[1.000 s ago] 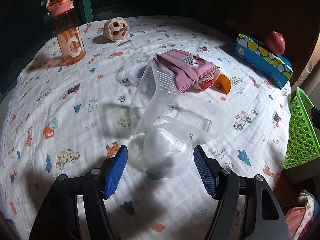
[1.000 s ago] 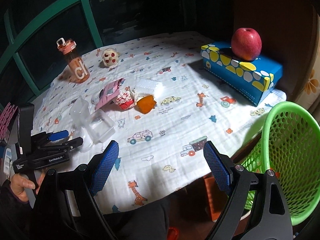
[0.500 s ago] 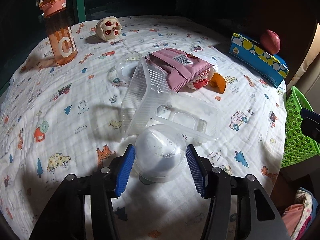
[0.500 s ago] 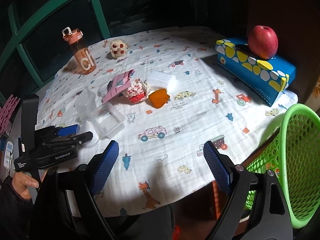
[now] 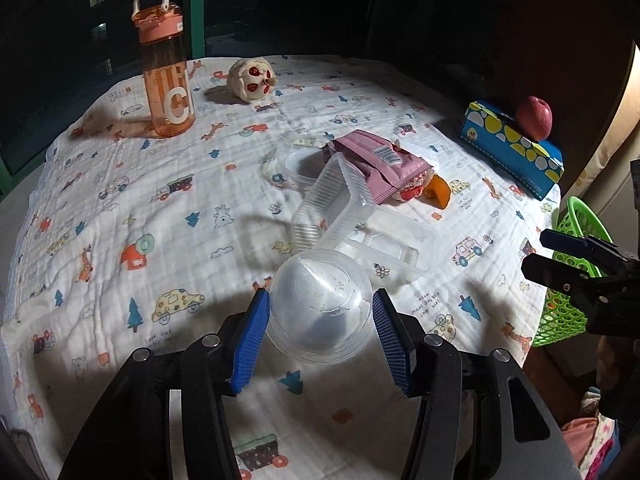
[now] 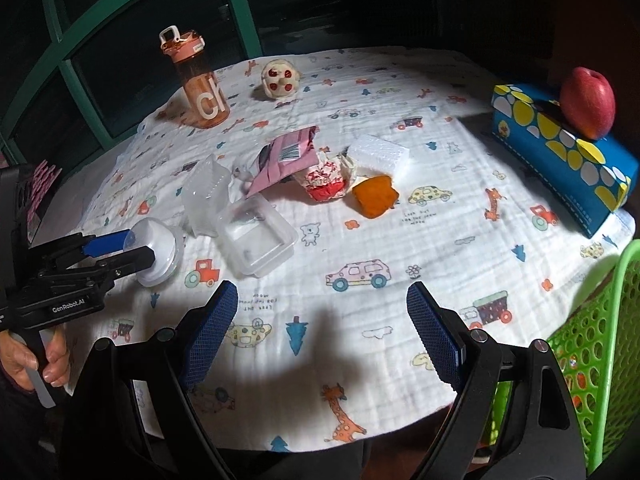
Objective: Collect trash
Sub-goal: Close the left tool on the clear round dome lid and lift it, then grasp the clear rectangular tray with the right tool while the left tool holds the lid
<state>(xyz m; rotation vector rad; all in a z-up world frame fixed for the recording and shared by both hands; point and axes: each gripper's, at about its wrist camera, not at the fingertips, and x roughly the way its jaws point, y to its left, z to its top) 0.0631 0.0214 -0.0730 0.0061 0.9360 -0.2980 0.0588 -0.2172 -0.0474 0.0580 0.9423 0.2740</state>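
Note:
My left gripper is shut on a clear plastic dome cup, lying on its side and lifted a little off the cloth; it also shows in the right wrist view. Behind it lie a clear hinged plastic box, a pink snack packet, a red-white wrapper, an orange scrap and a white foam piece. My right gripper is open and empty above the table's near edge. A green mesh basket stands at the right, below the table edge.
An orange water bottle and a small plush toy stand at the far side. A blue tissue box with a red apple on it sits at the far right. A patterned white cloth covers the round table.
My left gripper closed from wide open onto the dome cup and raised it slightly. My right gripper moved forward over the table edge, still open.

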